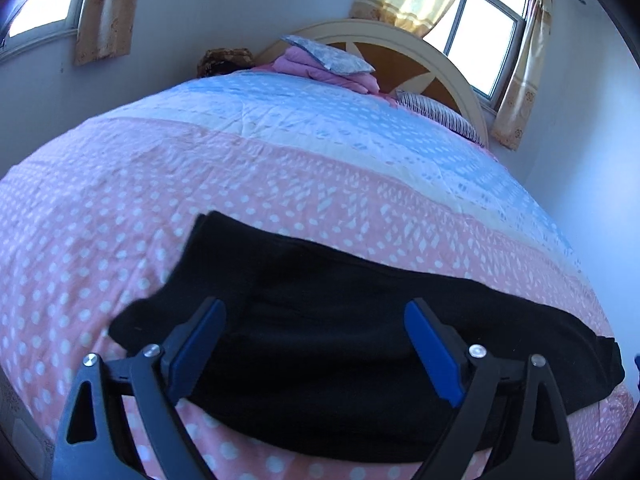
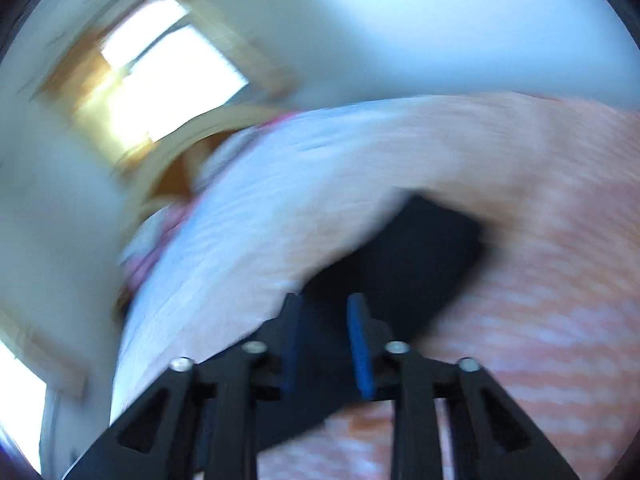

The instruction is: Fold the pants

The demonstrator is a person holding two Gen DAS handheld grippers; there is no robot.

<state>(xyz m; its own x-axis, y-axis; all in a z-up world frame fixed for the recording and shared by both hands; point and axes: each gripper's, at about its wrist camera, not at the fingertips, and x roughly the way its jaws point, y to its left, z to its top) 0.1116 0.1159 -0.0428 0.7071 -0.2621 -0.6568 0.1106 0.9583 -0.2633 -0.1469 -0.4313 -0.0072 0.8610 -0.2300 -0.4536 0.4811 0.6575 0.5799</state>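
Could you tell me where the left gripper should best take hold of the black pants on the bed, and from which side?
I would grip the near edge of the black pants, coming in low from the foot of the bed. The cloth lies flat on the dotted quilt, so only an edge gives the fingers something to pinch. The left gripper is open and already straddles that edge.

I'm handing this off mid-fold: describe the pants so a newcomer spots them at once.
Start from the bed with the pink polka-dot quilt. At its near edge, below the open left tongs, lie the black pants, spread flat in a wide band. They are the only dark, unpatterned item on the bed; the pink bedding and striped pillow sit far off by the headboard.
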